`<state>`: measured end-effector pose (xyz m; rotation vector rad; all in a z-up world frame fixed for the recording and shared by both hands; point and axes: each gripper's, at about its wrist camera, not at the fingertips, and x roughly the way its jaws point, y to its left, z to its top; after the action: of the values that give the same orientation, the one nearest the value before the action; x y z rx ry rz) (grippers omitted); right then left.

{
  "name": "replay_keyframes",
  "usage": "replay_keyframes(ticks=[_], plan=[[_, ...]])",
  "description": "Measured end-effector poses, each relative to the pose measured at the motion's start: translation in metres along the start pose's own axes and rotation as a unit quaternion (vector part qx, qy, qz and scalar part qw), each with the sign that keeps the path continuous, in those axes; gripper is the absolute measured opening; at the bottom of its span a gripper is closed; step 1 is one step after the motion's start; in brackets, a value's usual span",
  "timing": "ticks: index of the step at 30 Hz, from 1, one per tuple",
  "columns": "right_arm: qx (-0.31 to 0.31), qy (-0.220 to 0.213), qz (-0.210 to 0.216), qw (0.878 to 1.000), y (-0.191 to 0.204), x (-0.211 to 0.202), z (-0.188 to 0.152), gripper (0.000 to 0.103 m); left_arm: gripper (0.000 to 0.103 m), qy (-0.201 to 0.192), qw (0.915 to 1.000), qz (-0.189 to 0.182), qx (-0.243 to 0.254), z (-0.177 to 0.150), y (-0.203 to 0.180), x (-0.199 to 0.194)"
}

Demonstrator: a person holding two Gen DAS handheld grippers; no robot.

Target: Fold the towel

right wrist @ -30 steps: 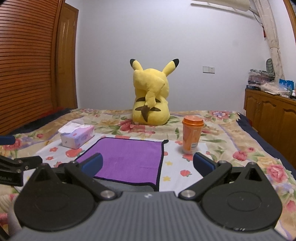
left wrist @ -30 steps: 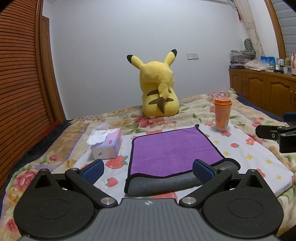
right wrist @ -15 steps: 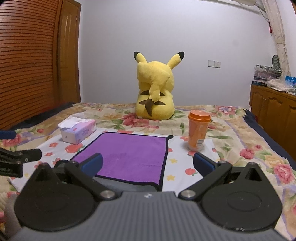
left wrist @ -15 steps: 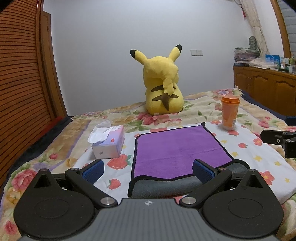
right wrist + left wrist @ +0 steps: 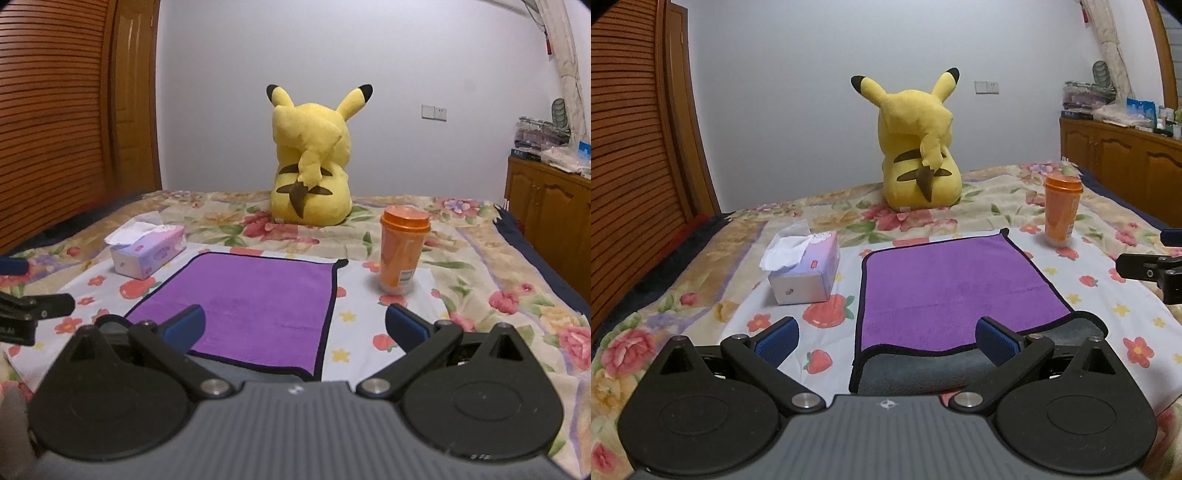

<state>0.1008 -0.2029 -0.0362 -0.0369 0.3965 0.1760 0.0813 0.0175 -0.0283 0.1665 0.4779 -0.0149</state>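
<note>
A purple towel [image 5: 953,284] with black trim lies folded on the bed, its grey underside showing along the near edge. It also shows in the right wrist view [image 5: 255,299]. My left gripper [image 5: 886,341] is open and empty, just short of the towel's near edge, over its left half. My right gripper [image 5: 293,326] is open and empty, over the towel's near right corner. The right gripper's finger shows at the right edge of the left wrist view [image 5: 1145,269]. The left gripper's finger shows at the left edge of the right wrist view [image 5: 37,306].
A tissue box [image 5: 805,269] sits left of the towel. An orange cup [image 5: 1062,206] stands at its far right. A yellow plush toy [image 5: 919,147] sits behind. The floral bedspread [image 5: 997,199] covers the bed. A wooden cabinet [image 5: 1126,162] is at the right.
Both grippers have pulled back and dropped a little from the towel. The towel stays folded and still. Both stay open.
</note>
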Motion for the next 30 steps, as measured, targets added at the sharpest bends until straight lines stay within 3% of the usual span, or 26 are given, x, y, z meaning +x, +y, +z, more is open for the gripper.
replay_keyframes(ticks=[8, 30], plan=[[-0.011, 0.016, -0.002, 1.000, -0.005, 0.017, 0.002, 0.103, 0.103, 0.005, 1.0000, -0.001, 0.003, 0.002, 0.006, 0.009], [-0.019, 0.083, 0.011, 0.996, -0.013, 0.060, -0.004, 0.103, 0.103, 0.078, 0.9966, -0.012, 0.025, 0.000, 0.036, 0.090]])
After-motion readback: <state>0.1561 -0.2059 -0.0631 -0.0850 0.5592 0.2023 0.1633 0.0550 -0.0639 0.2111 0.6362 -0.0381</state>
